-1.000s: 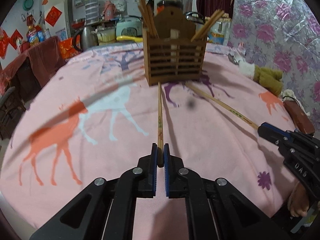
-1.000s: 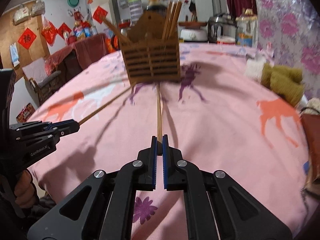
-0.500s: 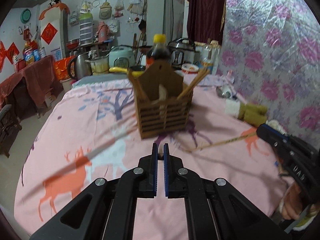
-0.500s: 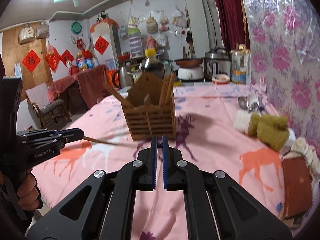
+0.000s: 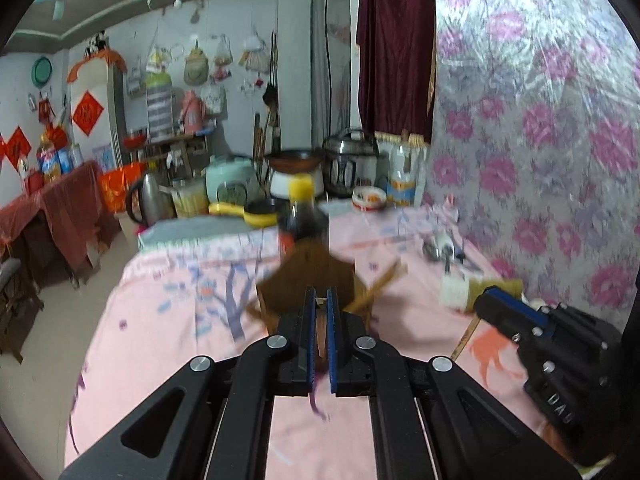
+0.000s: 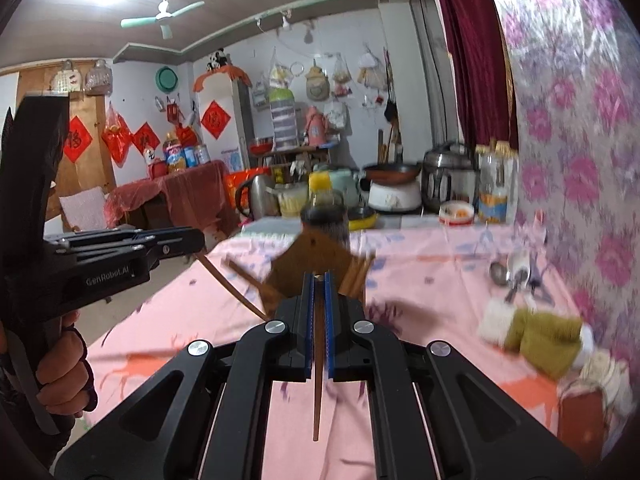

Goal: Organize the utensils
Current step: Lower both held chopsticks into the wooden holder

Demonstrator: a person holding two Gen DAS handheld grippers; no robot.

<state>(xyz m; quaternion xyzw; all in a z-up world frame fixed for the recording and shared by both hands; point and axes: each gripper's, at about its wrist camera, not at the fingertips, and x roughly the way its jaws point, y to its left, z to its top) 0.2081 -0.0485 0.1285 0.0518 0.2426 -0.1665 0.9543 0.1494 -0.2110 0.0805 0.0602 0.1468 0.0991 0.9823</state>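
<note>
While my right tongs are clamped on a chopstick, its thin wooden shaft hangs down between the blue pads, the tip dangling free above the pink tablecloth. My left tongs are pressed together too, and a pale wooden end shows pinched between their blue pads; that second chopstick shows better from the right wrist, slanting down out of the left tongs toward the wooden holder. My left hand wraps the black handle at the frame's edge.

Taking the holder as the mark: it stands on the tablecloth straight ahead of both tongs, blurred, with more chopsticks leaning out of its compartments on either side. A dark bottle with a yellow cap stands just behind it. To the holder's right, well apart, lie an olive and white knitted bundle and some metal spoons. Behind the holder, beyond the table's far edge, sit a kettle and a rice cooker.
</note>
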